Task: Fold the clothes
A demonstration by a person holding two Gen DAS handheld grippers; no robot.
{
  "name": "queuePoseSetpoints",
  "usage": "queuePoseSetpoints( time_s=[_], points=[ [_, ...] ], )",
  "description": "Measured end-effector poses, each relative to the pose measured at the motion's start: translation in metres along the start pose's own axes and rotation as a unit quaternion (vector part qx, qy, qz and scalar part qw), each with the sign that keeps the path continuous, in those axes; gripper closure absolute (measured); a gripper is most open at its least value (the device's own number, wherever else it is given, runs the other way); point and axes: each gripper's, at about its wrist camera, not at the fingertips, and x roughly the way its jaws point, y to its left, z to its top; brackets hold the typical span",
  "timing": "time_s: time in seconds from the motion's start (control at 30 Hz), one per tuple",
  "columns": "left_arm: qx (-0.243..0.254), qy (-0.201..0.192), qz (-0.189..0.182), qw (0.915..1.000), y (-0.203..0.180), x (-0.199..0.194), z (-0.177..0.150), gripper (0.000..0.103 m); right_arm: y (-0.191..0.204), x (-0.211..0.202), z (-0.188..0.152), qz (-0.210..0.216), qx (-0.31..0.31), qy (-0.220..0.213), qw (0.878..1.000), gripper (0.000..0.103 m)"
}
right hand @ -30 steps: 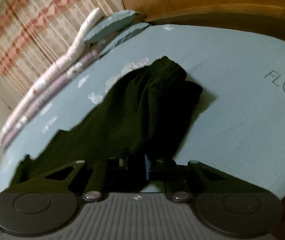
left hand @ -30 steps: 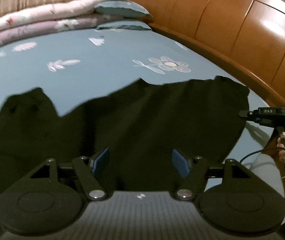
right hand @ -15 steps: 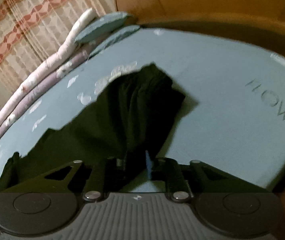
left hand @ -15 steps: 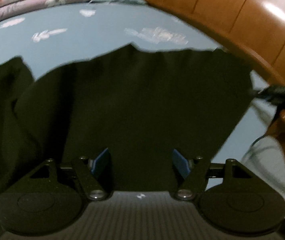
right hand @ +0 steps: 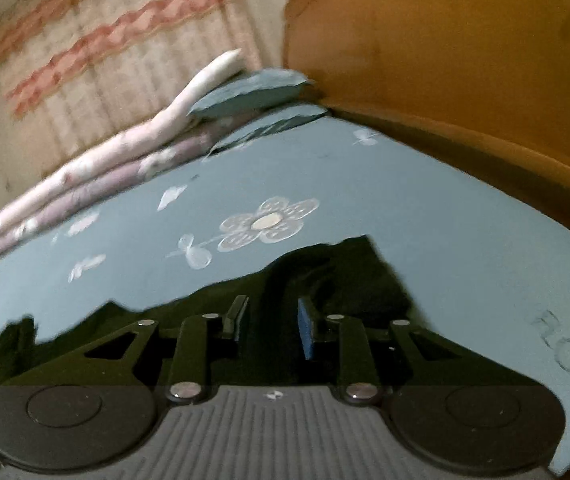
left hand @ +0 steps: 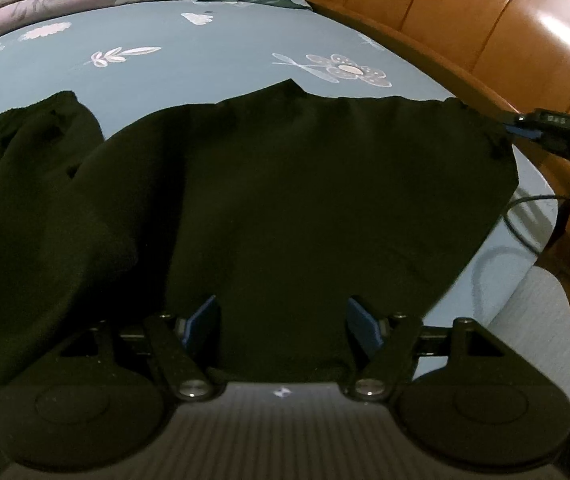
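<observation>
Black knit garment (left hand: pixel 285 208) is lying on our blue floral bed (left hand: pixel 213 60); left gripper (left hand: pixel 281 320) fingers are gaping wide, right gripper (right hand: pixel 271 322) fingers are pinching its headboard-side corner.

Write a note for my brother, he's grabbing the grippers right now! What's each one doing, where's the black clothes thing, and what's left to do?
Left gripper: open, jaws wide, low over the near edge of the black garment, gripping nothing.
Right gripper: jaws close together with cloth bunched between them; it seems to pinch the garment's far right corner.
Garment: spread across the blue flowered sheet, its left part rumpled.
Done: mostly laid out.
Left: no fold shows yet. Probably smooth the left part, then fold.
</observation>
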Motion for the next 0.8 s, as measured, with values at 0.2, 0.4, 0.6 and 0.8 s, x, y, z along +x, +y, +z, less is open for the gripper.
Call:
queuePoseSetpoints(
  time_s=[0.2,0.4,0.6,0.8],
  points=[
    [0.007,-0.002,0.004,1.0,-0.004,-0.002,0.007,0.033,-0.015,0.016,-0.022,-0.007,0.043,0.05,0.998,0.062],
    [0.126,-0.041,-0.02,0.991,-0.056,-0.003,0.062,0.033,-0.02,-0.043,-0.029,0.0,0.046,0.016,0.999,0.036],
    [0.309,-0.085,-0.109,0.9409,-0.187,0.035,0.11,0.053,-0.028,-0.068,-0.047,-0.018,0.038,0.024,0.999,0.034],
    [0.374,-0.077,-0.147,0.9123,-0.293,0.105,0.124,0.051,-0.042,-0.071,-0.061,-0.018,0.052,0.033,0.998,0.033]
  ],
)
